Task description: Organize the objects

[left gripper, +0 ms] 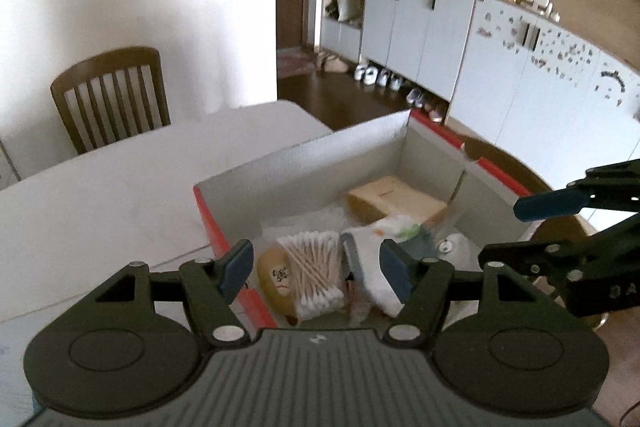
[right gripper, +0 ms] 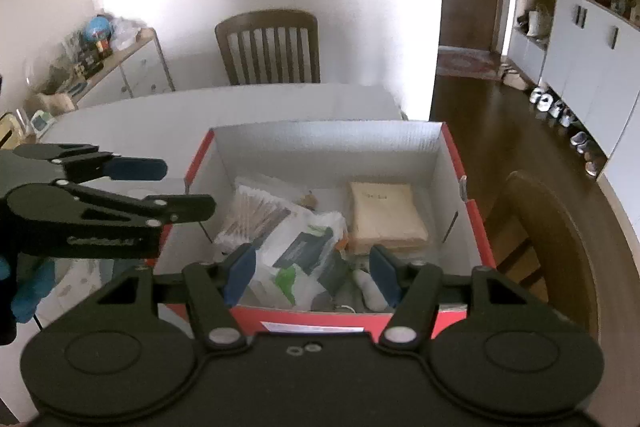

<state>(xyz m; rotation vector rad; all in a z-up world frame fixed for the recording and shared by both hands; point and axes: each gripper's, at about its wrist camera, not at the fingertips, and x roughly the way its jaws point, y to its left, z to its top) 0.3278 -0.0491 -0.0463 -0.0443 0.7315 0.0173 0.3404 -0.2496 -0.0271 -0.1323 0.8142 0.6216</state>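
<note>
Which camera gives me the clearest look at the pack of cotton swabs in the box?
The left wrist view: the pack of cotton swabs lies close, with single sticks and white tips plain to see. The right wrist view shows it farther off against the box's left wall, blurred through its wrapper.

Cotton swabs [left gripper: 314, 269] in box [left gripper: 304, 163] on table [left gripper: 120, 187]

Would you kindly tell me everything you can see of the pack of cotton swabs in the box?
The pack of cotton swabs is a clear, soft-looking packet of wooden-looking sticks with white tips, bundled roughly parallel. It lies flat in the left part of the red-and-white cardboard box, near its left wall, with a yellowish pouch on one side and white packets on the other. No fingers touch it.
</note>
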